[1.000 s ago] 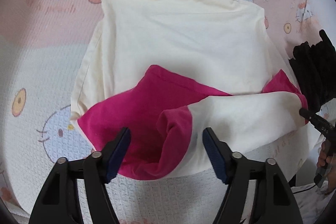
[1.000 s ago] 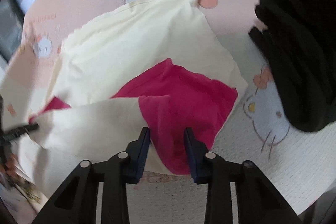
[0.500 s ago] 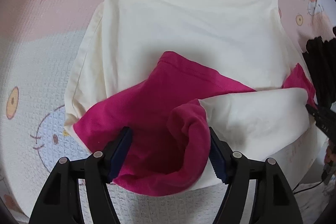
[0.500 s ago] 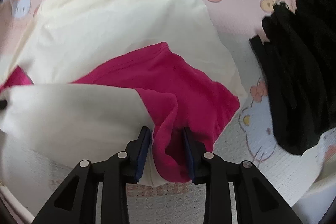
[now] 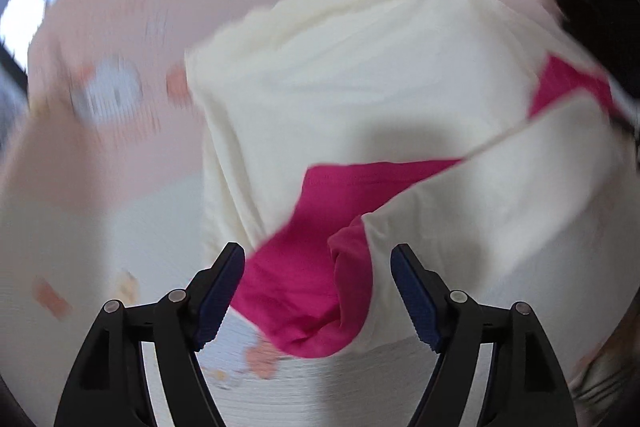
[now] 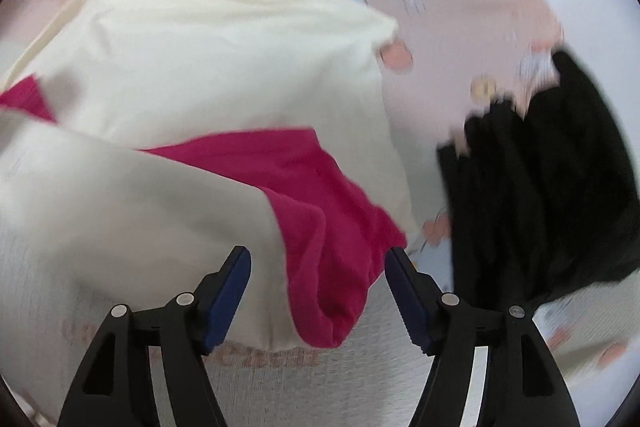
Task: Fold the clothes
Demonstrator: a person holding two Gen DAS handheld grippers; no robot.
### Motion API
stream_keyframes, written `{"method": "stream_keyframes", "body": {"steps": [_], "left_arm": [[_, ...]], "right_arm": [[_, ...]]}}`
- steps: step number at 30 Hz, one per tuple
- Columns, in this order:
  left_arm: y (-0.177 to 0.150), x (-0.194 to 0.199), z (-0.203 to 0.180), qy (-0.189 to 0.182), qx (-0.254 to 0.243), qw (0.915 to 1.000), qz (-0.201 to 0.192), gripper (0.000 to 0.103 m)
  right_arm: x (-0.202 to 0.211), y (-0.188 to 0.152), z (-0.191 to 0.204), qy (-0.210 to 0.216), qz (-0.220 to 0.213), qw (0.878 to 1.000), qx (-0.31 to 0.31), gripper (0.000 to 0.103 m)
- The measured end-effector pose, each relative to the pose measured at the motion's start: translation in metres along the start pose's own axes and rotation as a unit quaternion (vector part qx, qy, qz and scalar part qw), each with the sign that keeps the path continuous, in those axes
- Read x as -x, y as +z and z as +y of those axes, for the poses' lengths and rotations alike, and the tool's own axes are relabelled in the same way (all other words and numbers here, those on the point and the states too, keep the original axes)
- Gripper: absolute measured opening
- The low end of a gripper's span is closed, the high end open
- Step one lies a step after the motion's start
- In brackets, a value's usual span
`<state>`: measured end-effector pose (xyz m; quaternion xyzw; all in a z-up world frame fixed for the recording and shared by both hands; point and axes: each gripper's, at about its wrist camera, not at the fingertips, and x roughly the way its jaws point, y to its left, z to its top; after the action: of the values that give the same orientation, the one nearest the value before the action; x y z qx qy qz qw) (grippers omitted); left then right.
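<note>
Both claws are gaping wide, the left claw (image 5: 318,291) and right claw (image 6: 318,291) each straddling a pink sleeve of the cream shirt (image 5: 360,75), which is lying part-folded on the bed (image 5: 120,27), beside dark clothing (image 6: 552,167).

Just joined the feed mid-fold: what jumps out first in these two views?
The magenta sleeve on the cream shirt dominates, bunched in front of the right gripper, whose jaws stand open. A black garment lies to the shirt's right on the pink cartoon-print cover.

Black angular fingers (image 5: 216,291) with ridged navy-blue pads (image 6: 228,301) and silver pivot screws (image 6: 185,299).
</note>
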<state>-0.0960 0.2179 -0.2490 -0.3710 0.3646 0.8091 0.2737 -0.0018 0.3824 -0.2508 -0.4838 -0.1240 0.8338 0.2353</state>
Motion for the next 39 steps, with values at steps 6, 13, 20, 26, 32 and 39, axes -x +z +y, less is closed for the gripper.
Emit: {"method": "stream_keyframes", "body": {"steps": [6,13,20,26,32,39], "left_arm": [[-0.054,0.032,-0.052,0.119,-0.205,0.9697,-0.060,0.074],[-0.092,0.033,-0.059,0.154,-0.372,0.9111,-0.090,0.075],[-0.102,0.010,-0.050,0.192,-0.408,0.8876,-0.095,0.082],[-0.088,-0.005,-0.035,0.205,-0.368,0.9049,-0.064,0.083],[-0.062,-0.017,-0.032,0.193,-0.323,0.9242,-0.064,0.083],[-0.066,-0.016,-0.052,0.222,-0.351,0.9050,-0.092,0.084]], "right_arm": [[0.030,-0.016,0.038,-0.069,-0.084,0.981,0.159,0.077],[0.034,-0.042,0.077,-0.139,-0.106,0.931,0.321,0.077],[0.021,-0.051,0.082,-0.121,-0.081,0.925,0.352,0.077],[0.001,-0.059,0.092,-0.132,-0.055,0.912,0.385,0.077],[-0.008,-0.048,0.106,-0.147,-0.077,0.913,0.373,0.077],[-0.023,-0.031,0.108,-0.149,-0.085,0.914,0.369,0.077]]}}
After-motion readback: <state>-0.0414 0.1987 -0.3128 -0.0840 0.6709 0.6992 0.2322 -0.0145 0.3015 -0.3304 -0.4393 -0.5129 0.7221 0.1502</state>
